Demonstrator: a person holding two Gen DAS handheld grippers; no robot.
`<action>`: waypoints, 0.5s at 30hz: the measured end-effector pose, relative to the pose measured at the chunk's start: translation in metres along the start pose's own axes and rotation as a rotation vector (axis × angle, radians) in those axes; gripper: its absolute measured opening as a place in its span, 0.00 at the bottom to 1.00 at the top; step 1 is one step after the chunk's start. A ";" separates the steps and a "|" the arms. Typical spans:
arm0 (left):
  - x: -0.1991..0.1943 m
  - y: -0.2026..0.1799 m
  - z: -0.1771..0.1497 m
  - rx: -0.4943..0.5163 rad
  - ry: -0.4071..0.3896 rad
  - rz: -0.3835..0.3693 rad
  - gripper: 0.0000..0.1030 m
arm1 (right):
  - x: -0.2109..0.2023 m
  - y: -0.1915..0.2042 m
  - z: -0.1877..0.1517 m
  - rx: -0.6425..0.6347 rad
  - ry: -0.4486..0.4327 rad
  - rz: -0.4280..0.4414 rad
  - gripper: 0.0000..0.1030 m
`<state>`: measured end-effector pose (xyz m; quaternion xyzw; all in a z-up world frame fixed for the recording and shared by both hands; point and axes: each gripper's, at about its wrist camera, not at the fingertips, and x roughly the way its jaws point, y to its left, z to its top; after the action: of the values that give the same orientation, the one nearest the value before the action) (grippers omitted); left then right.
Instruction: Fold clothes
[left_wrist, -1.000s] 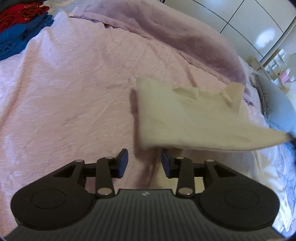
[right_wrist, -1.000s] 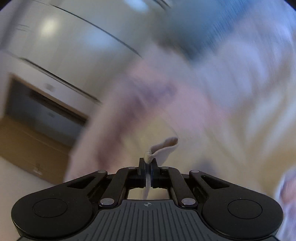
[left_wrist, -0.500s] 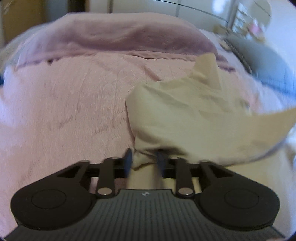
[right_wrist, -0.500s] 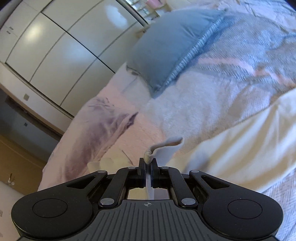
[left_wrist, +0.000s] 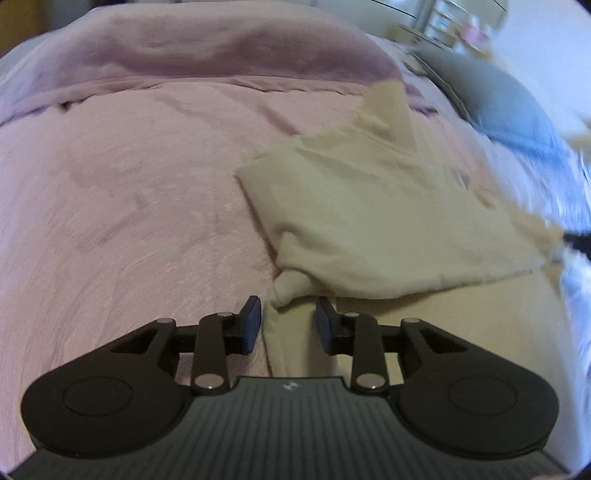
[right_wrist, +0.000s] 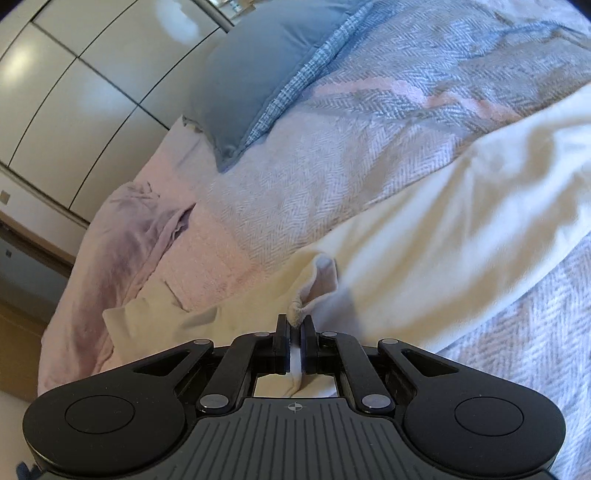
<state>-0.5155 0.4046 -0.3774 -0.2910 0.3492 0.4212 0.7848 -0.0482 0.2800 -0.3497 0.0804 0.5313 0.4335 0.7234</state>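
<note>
A cream garment (left_wrist: 388, 221) lies partly folded over itself on the pink bedspread (left_wrist: 129, 203). Its near corner is bunched into a small knob (left_wrist: 288, 291). My left gripper (left_wrist: 288, 314) sits right at that knob. Its jaws stand apart with cloth between them, and the pads do not visibly press on it. In the right wrist view the same cream garment (right_wrist: 443, 206) stretches off to the right. My right gripper (right_wrist: 293, 328) is shut on a pinched fold of its edge, and a white strip of cloth runs down between the pads.
A blue-grey pillow (right_wrist: 251, 74) and a herringbone blanket (right_wrist: 388, 122) lie beyond the garment. A lilac blanket (left_wrist: 203, 48) is bunched along the far side of the bed. White wardrobe doors (right_wrist: 74, 92) stand behind, with the bed's edge and the floor at lower left.
The left gripper rolled and moved in on the garment's near corner, and its jaws narrowed around the cloth. The right gripper sank toward the bed, still pinching the garment's edge.
</note>
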 end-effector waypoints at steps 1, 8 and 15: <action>0.001 -0.001 0.001 0.019 -0.008 0.014 0.04 | 0.000 -0.001 0.000 0.001 0.001 0.004 0.03; -0.015 0.029 -0.017 -0.174 -0.084 -0.003 0.05 | -0.005 -0.013 -0.011 -0.106 0.000 -0.142 0.02; -0.013 0.042 -0.020 -0.325 -0.110 -0.056 0.07 | -0.002 0.001 -0.017 -0.208 -0.075 -0.095 0.03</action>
<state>-0.5628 0.4033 -0.3863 -0.4000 0.2247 0.4653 0.7570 -0.0625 0.2732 -0.3549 -0.0041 0.4594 0.4481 0.7669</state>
